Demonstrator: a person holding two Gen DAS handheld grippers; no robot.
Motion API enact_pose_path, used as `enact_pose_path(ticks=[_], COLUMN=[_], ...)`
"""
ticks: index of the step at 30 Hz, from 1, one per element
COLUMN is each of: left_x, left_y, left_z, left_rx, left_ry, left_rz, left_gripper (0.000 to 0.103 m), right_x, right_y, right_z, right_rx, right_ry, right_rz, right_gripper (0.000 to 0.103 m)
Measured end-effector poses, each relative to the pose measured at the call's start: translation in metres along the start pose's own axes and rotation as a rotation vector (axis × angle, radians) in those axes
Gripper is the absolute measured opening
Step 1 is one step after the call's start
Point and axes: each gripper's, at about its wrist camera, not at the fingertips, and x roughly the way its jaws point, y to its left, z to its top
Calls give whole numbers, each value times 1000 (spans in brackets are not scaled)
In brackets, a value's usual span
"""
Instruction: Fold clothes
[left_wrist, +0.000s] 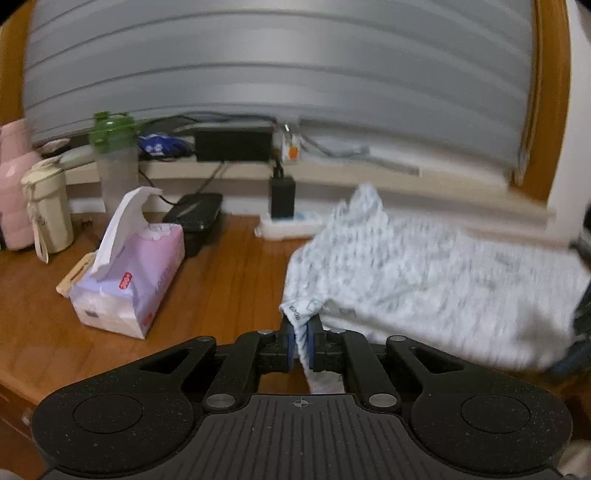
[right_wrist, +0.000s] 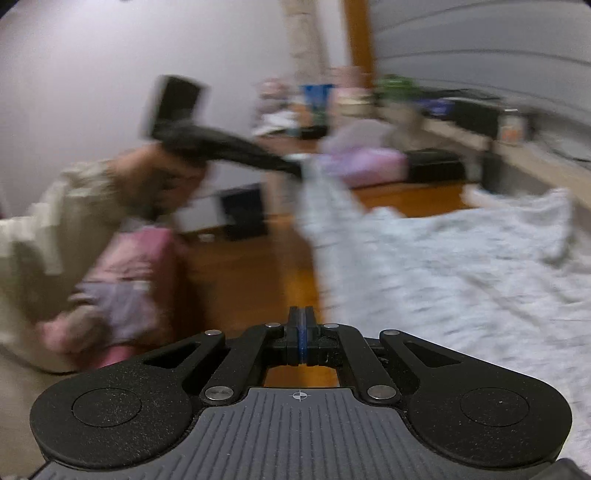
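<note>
wooden table (left_wrist: 229, 280), holding: one white printed garment (left_wrist: 424, 280), spread over the right part of the top, blurred, one corner peaking up toward the window ledge (left_wrist: 332, 171). left gripper (left_wrist: 301, 341): jaws narrow, blue pads clamped on a bunched edge of the garment at its near left corner; a strip of cloth hangs down between the fingers. right gripper (right_wrist: 302, 338): jaws fully together, pad against pad, no cloth seen between them; the garment (right_wrist: 461, 266) lies just beside it on the right, one part drawn up to a point where the left gripper shows as a dark blur. other items on the table, left part: tissue pack (left_wrist: 127, 280), pink and white, one tissue standing out of the top; black box (left_wrist: 195, 218) behind it; cream bottle (left_wrist: 48, 210) with a strap; pink bottle (left_wrist: 14, 192) at the far left; clear bottle with green lid (left_wrist: 114, 155). at the back: white power strip (left_wrist: 288, 225) with a black plug standing in it. on the ledge: black box (left_wrist: 232, 144), cables. grey blind (left_wrist: 277, 62) above. person (right_wrist: 81, 206) in a pale top, left of the right wrist view, heavily blurred.
</note>
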Motion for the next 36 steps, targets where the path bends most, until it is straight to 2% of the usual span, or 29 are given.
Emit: enact_pose_path(ticks=[2, 4, 7, 11, 13, 15, 18, 21, 24, 25, 26, 30, 32, 36], left_x=[6, 11, 15, 18, 22, 25, 30, 31, 31, 31, 31, 34, 38, 51], left_y=[4, 6, 3, -1, -3, -3, -3, -3, -3, -2, -2, -2, -3, -9], left_z=[-3, -10, -13, -6, -1, 2, 5, 5, 5, 4, 4, 3, 1, -4], left_rx=[-2, -8, -5, 6, 14, 19, 18, 17, 18, 18, 18, 11, 11, 14], left_ry=[35, 55, 56, 47, 46, 47, 46, 44, 46, 46, 47, 54, 63, 83], left_rz=[2, -6, -3, 4, 11, 14, 17, 16, 14, 14, 13, -2, -21, -37], left_gripper=[10, 10, 10, 10, 10, 10, 10, 10, 9, 9, 9, 9, 9, 9], right_x=[1, 4, 11, 27, 31, 32, 32, 31, 29, 28, 25, 4, -4, 3], right_y=[12, 15, 8, -3, -6, -8, -7, -7, -11, -15, -22, -49, -65, -87], right_z=[-1, -3, -8, -14, -17, -21, -24, -27, -32, -33, -33, -21, -14, -12], right_rx=[-32, -56, -59, -53, -55, -67, -97, -139, -162, -150, -127, -34, 4, 29], right_ry=[8, 15, 28, 57, 59, 56, 50, 61, 85, 95, 94, 22, -14, 18], right_rz=[-19, -75, -132, -161, -188, -214, -271, -325, -361, -360, -359, -389, -431, -468], right_gripper=[1, 1, 2, 5, 11, 25, 38, 40, 38, 32, 4, 2, 2, 3])
